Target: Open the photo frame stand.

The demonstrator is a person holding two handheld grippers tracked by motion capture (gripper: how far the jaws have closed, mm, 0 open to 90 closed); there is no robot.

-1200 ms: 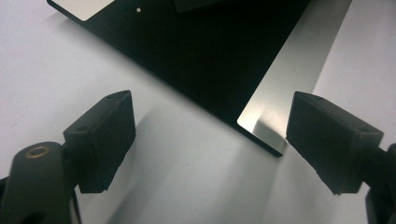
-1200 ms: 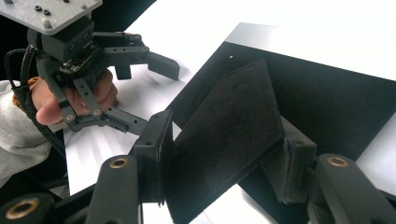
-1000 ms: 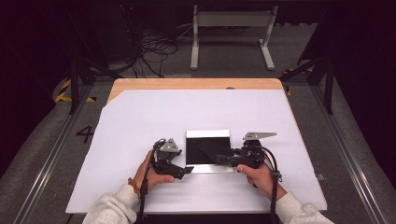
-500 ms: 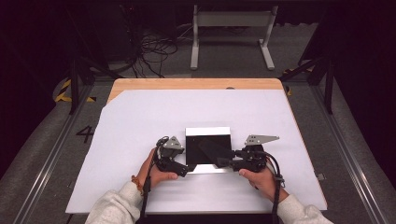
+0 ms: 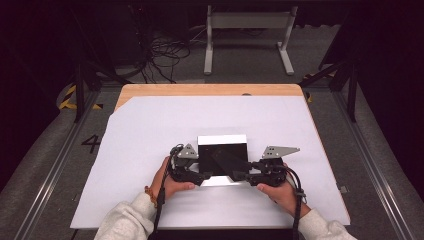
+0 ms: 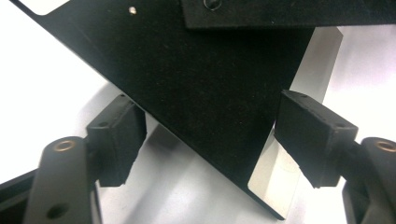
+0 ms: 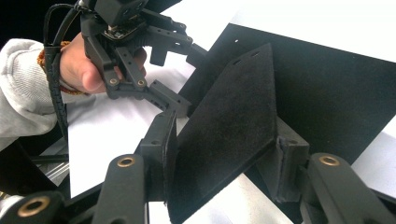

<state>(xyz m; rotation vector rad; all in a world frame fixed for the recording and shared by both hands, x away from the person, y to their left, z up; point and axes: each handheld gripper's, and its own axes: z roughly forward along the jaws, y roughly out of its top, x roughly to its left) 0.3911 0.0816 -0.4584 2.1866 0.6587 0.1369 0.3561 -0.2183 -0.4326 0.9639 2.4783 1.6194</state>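
We see a black box (image 5: 222,157) lying near the front middle of the table (image 5: 150,130), on its white sheet, with a pale strip along its far edge. A stiff black flap (image 7: 229,126) rises tilted from the box. The right hand-held gripper (image 5: 240,176) pinches this flap, a pad pressed on each face. The left hand-held gripper (image 5: 205,177) sits at the box's near left corner; its jaws have just been closing, yet they stand spread, the box's black corner (image 6: 210,107) between them with gaps at both pads. Each hand grips its tool from the table's near edge.
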